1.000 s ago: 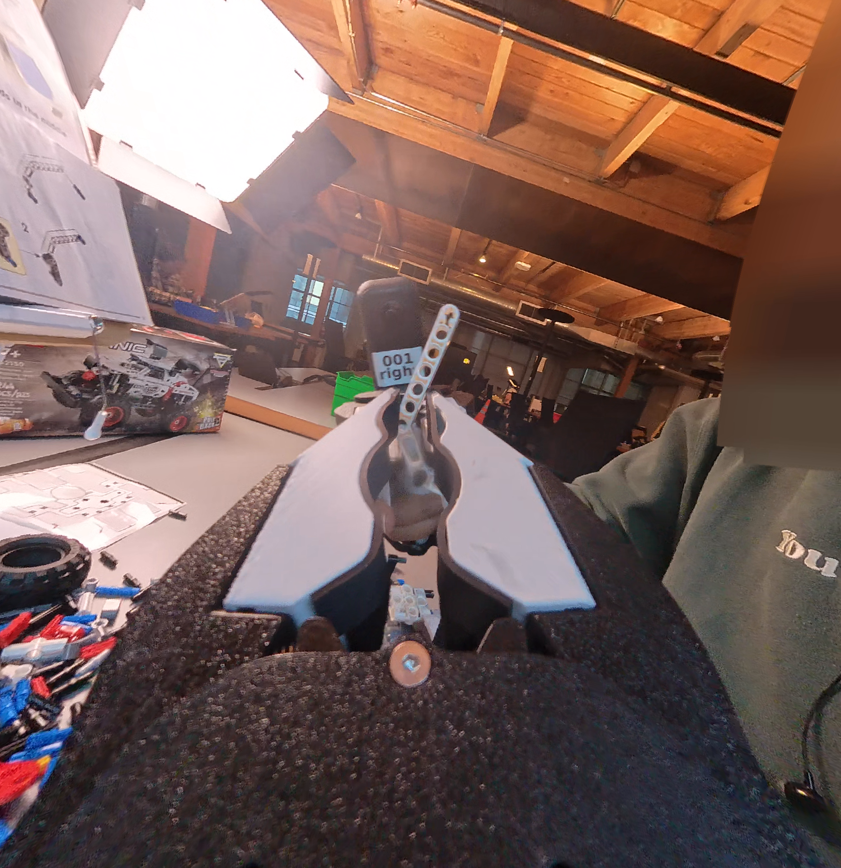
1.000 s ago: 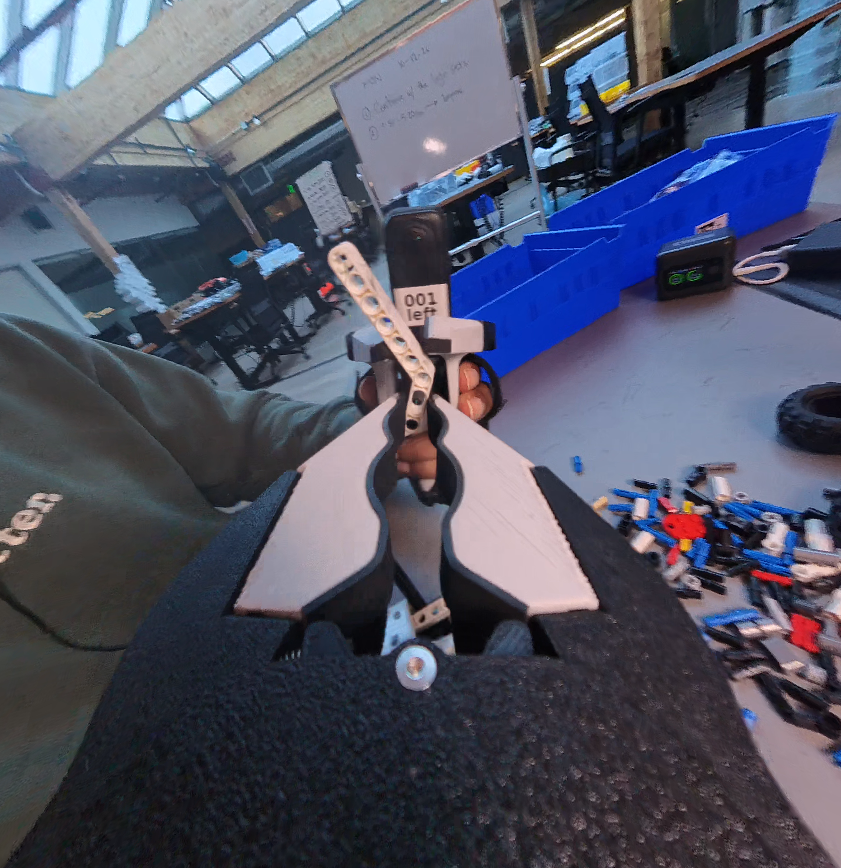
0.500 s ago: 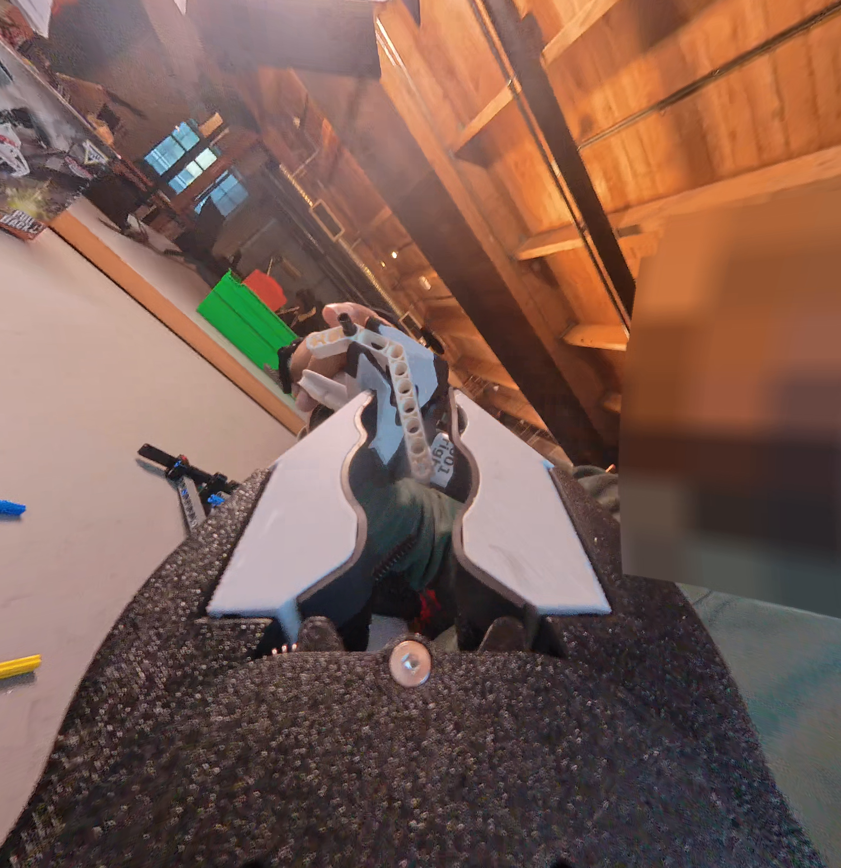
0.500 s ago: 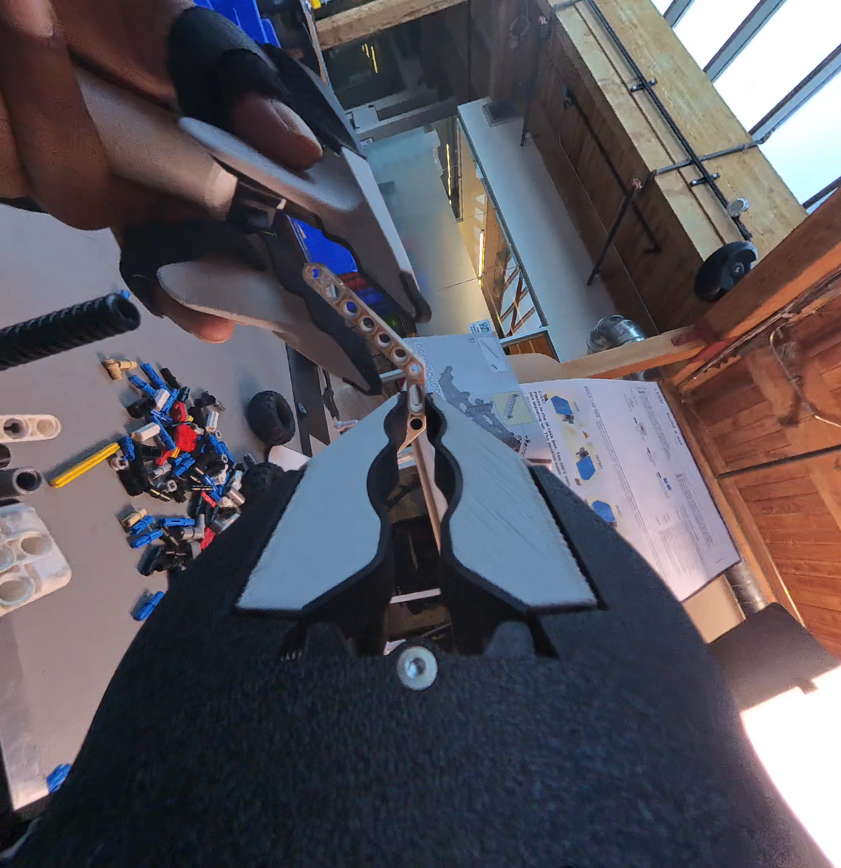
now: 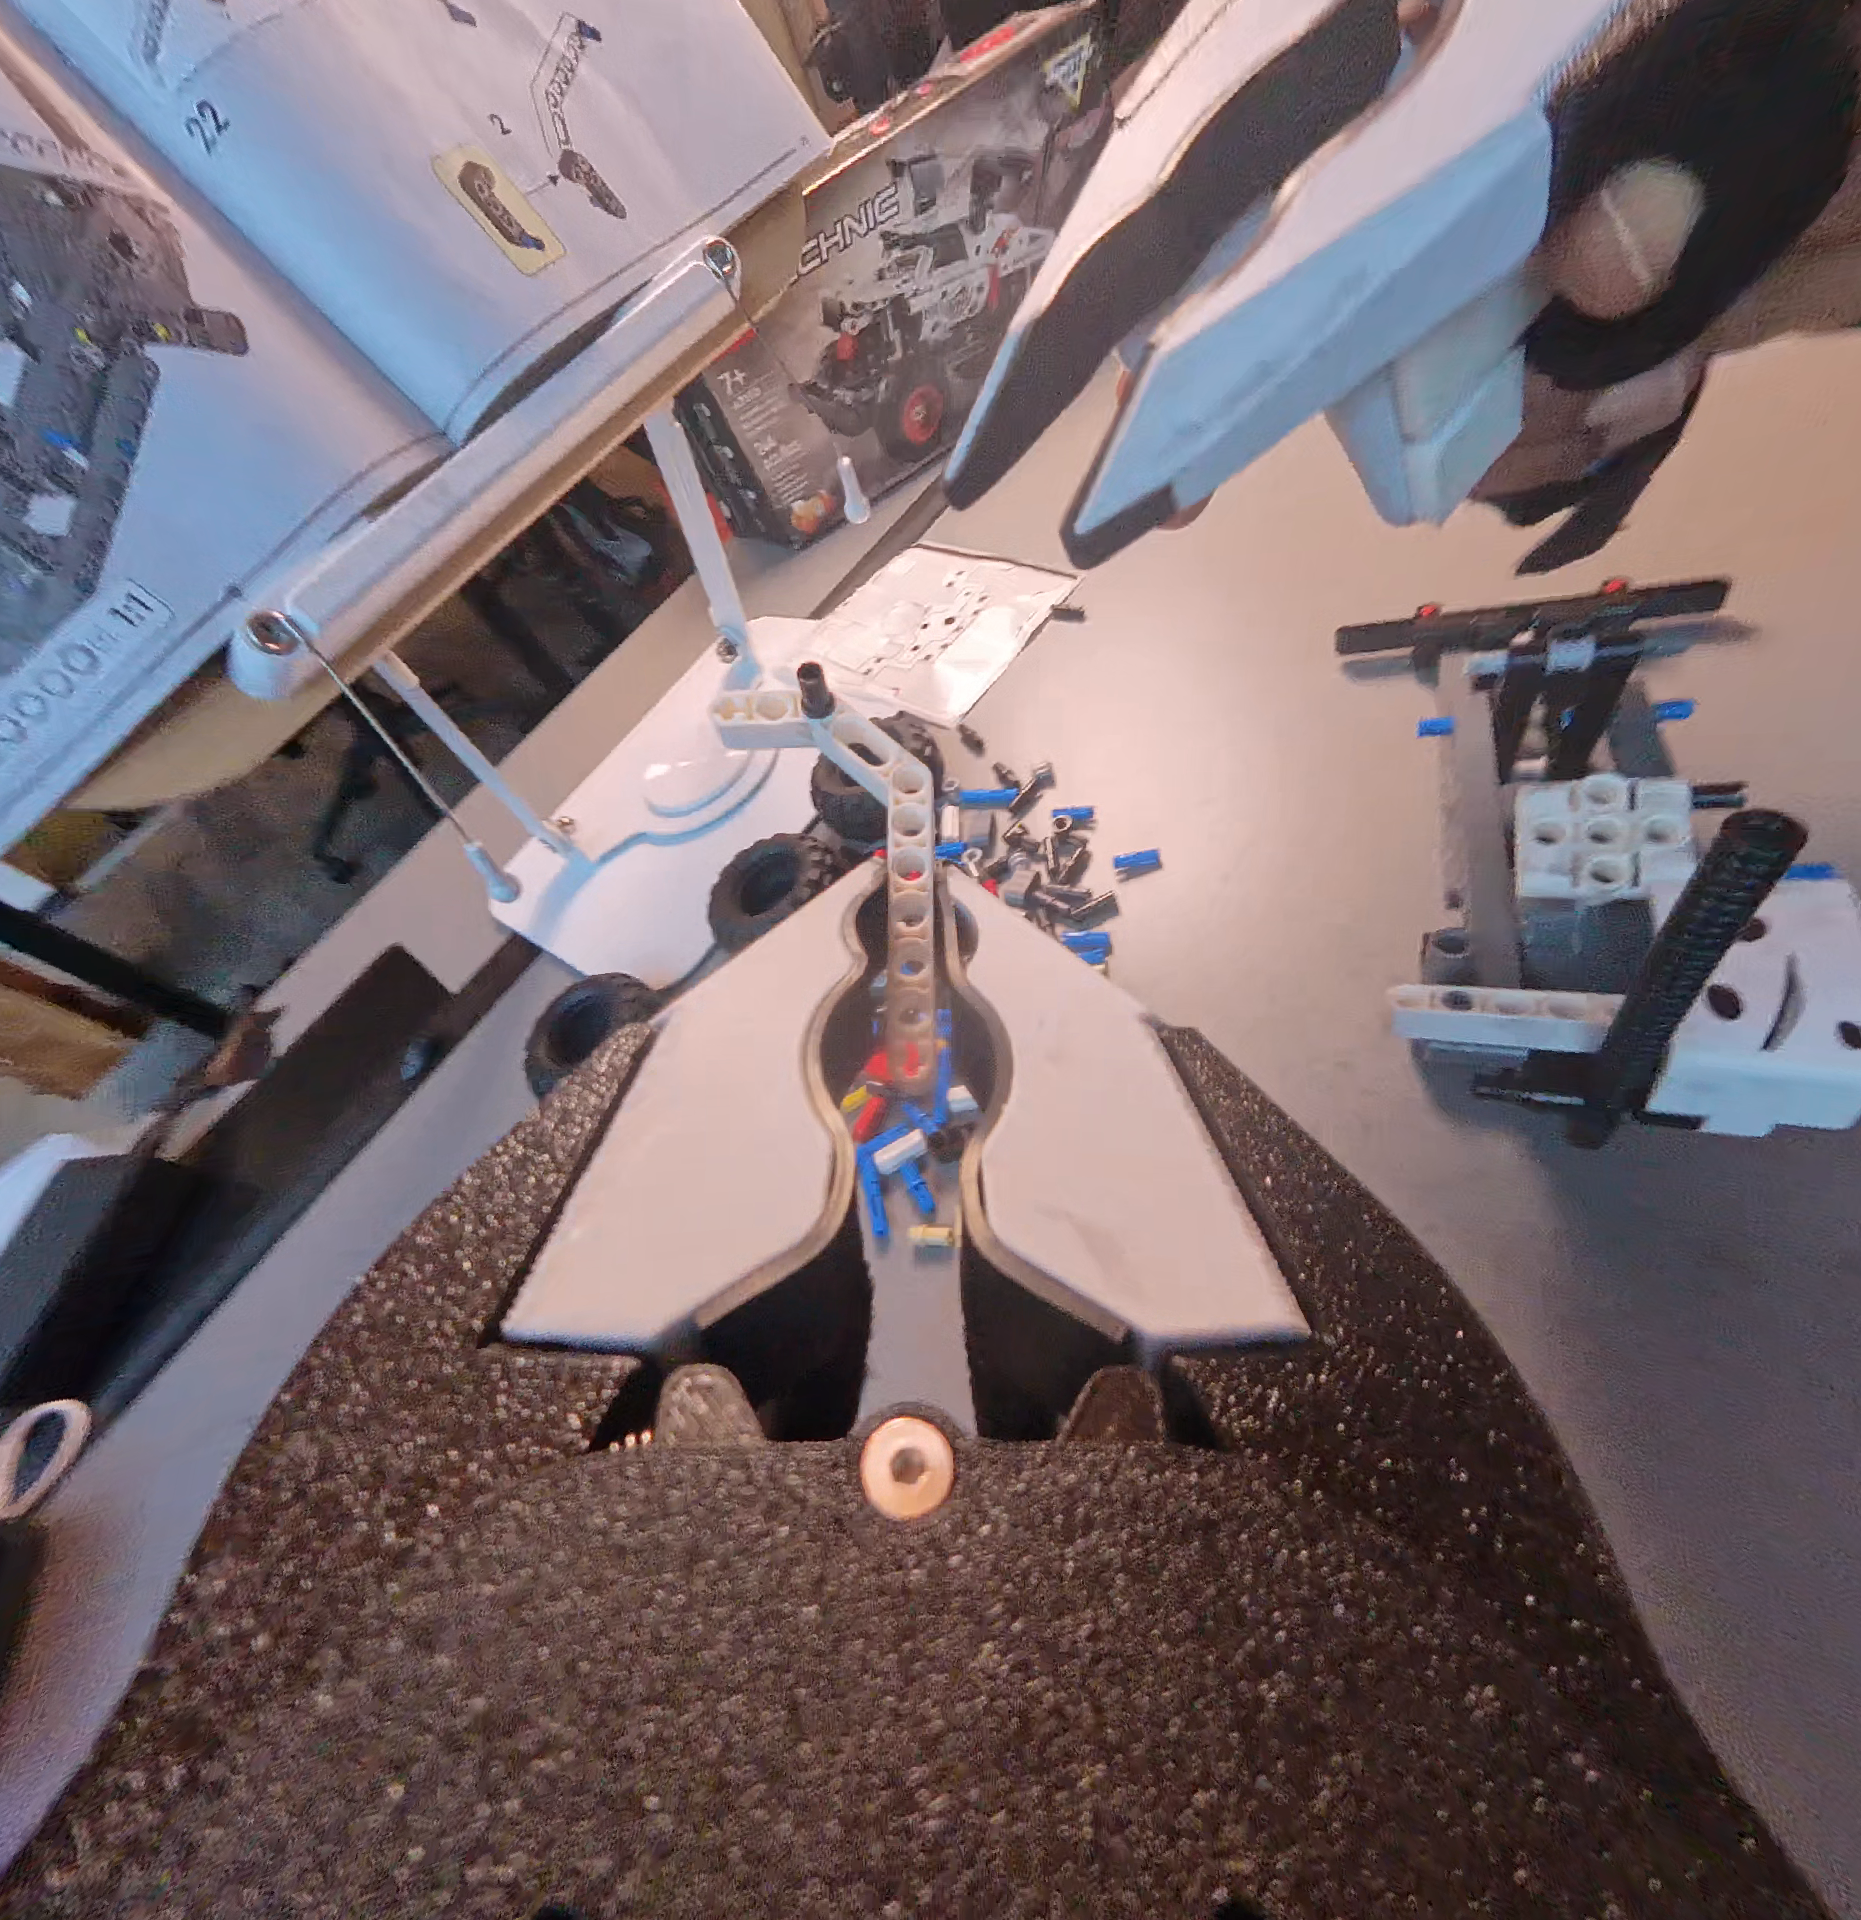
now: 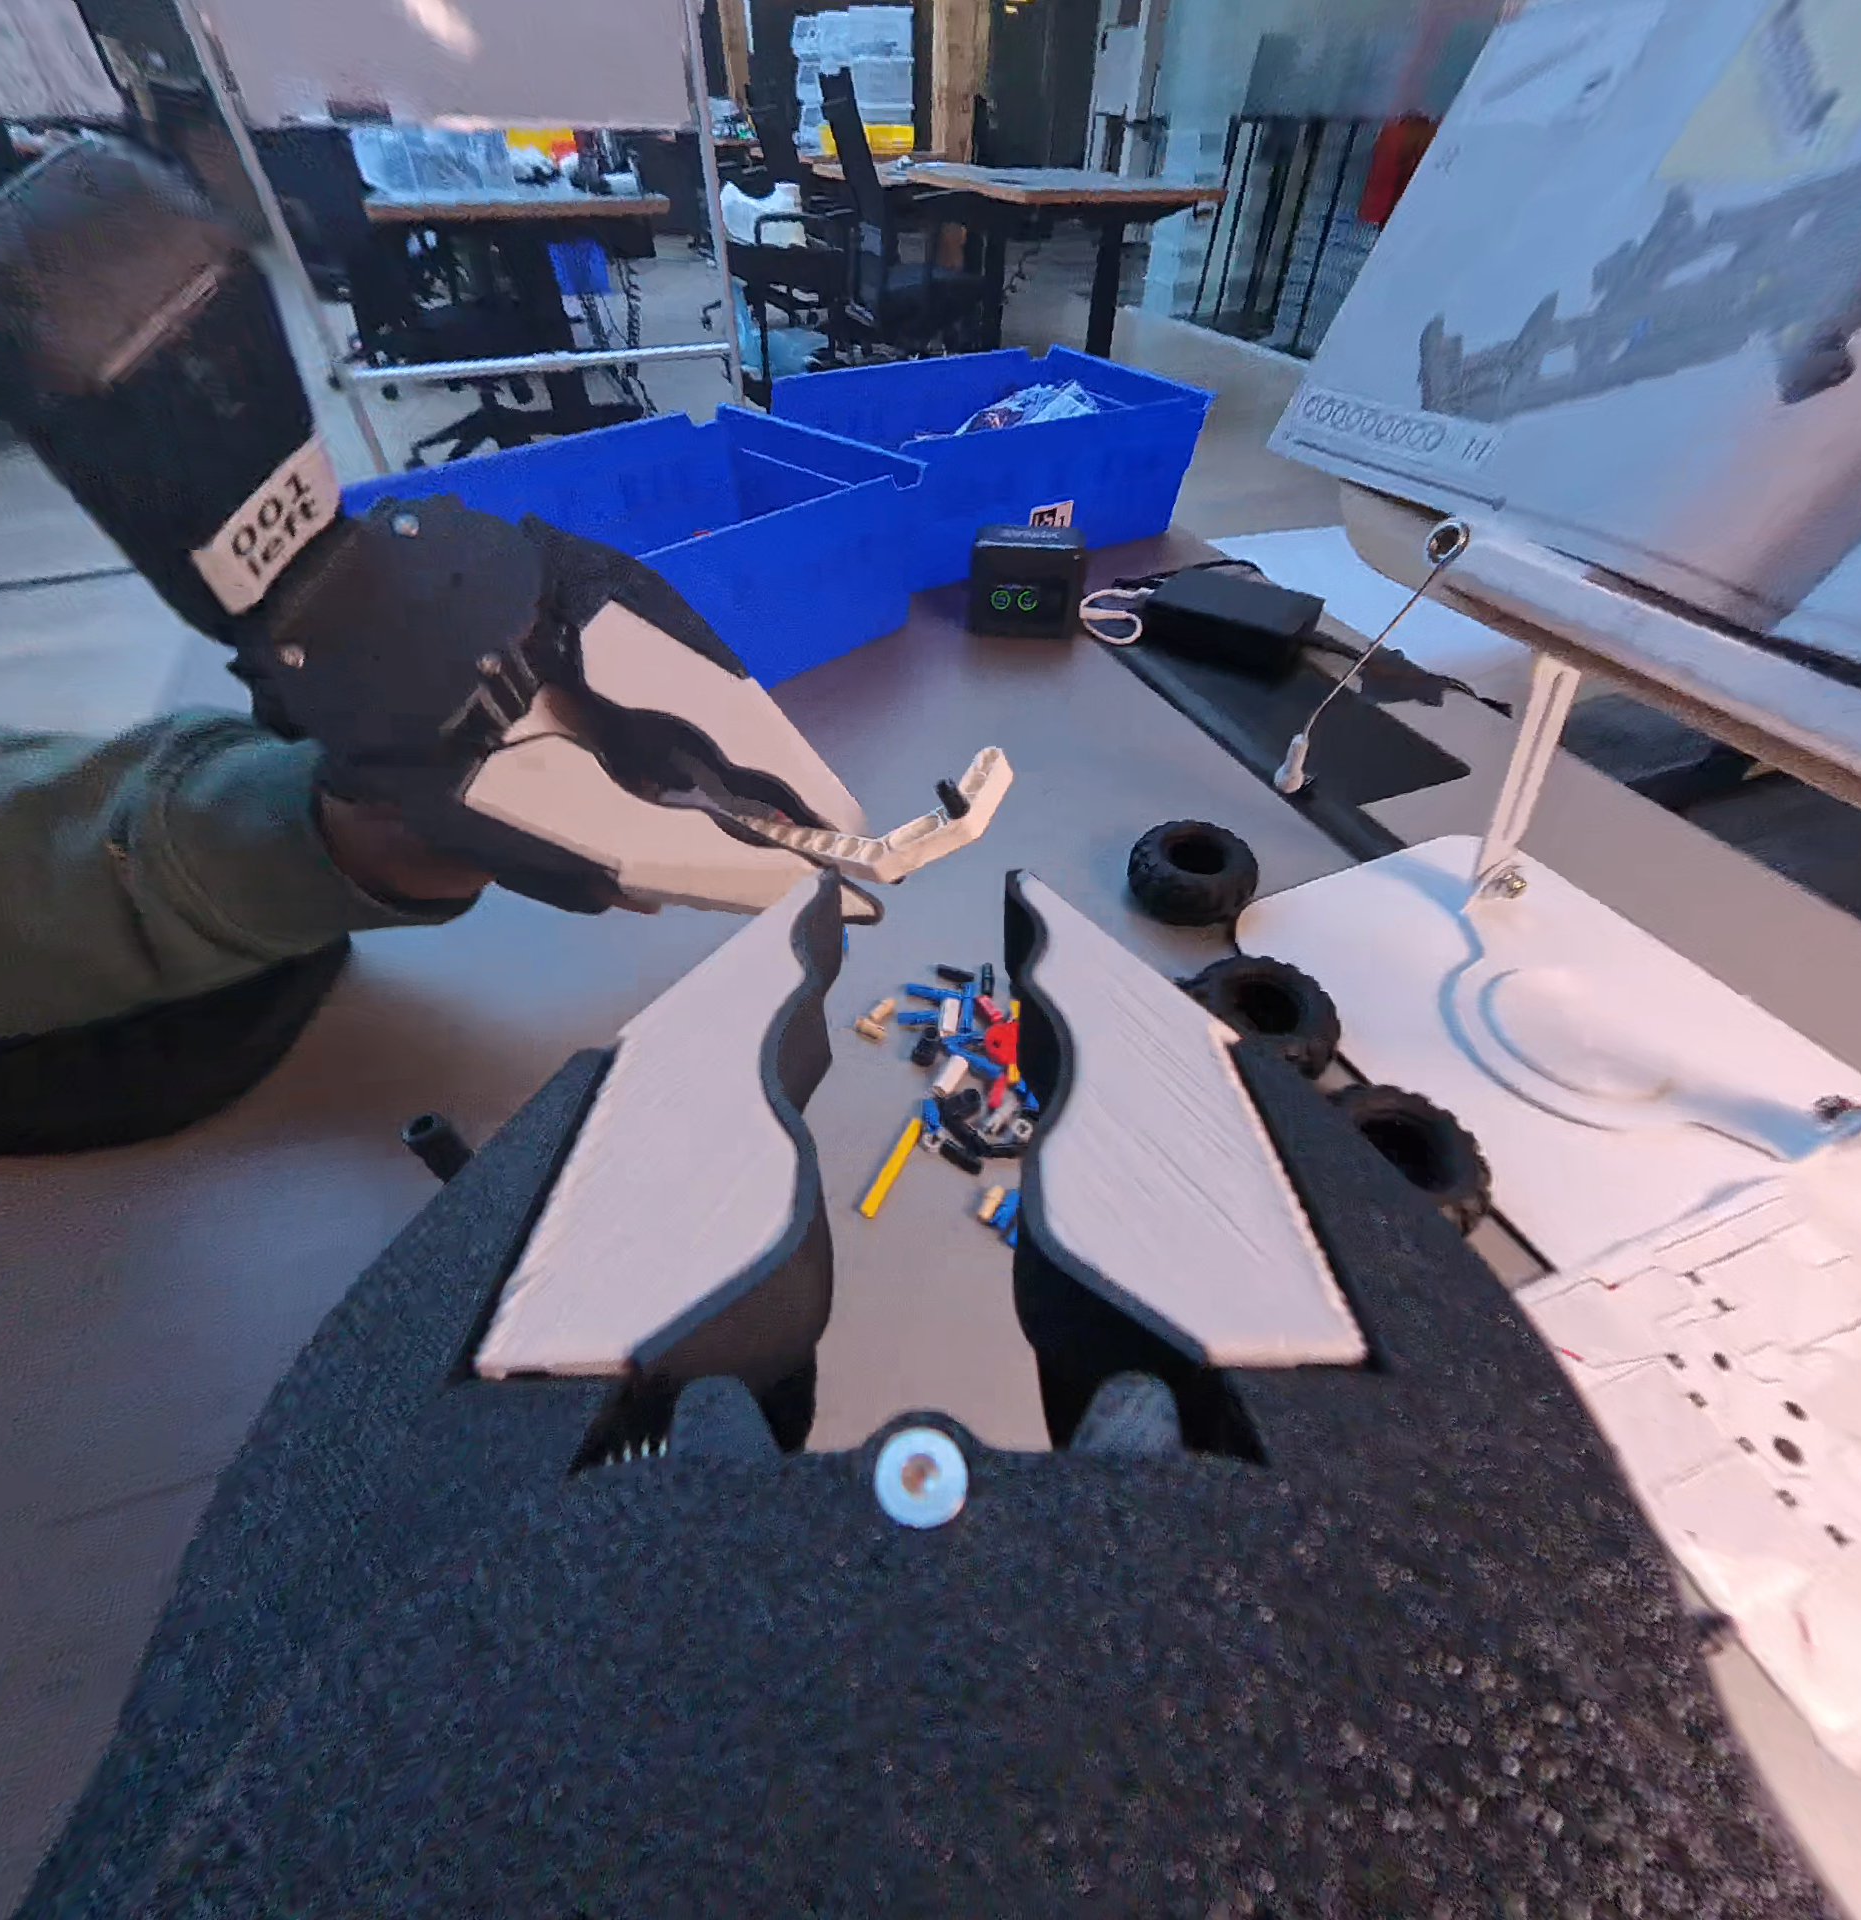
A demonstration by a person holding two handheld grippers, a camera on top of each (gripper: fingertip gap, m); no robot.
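Left hand-held gripper (image 5: pixel 913 896): closed on a white angled perforated beam (image 5: pixel 910 914), pinched between the tips along its straight leg. The bent end projects forward and carries a short black pin (image 5: pixel 810 686) standing up from it. The right wrist view shows the same beam (image 6: pixel 910 829) held clear above the counter (image 6: pixel 1061 748), its bent end pointing away from the gripper.

Right hand-held gripper (image 6: pixel 921 909): fingers spread apart, nothing between them. It hangs above a scatter of small blue, black, red and yellow pins (image 6: pixel 962 1070) lying on the counter. The left gripper's tips sit just beside its left fingertip (contact cannot be determined).

Surroundings, right wrist view: three black rubber tyres (image 6: pixel 1192 869) lie along the edge of a white stand base (image 6: pixel 1425 997), just right of the pins. The stand holds an open instruction booklet (image 6: pixel 1632 260). Two blue bins (image 6: pixel 801 520) stand at the far side of the counter, with a small black device (image 6: pixel 1027 580) just in front of them.

Surroundings, left wrist view: a partly built white and black model chassis (image 5: pixel 1622 914) rests on the counter to the right, well apart from the pins. A printed set box (image 5: pixel 905 343) stands at the back, a flat sheet (image 5: pixel 936 634) lying before it.
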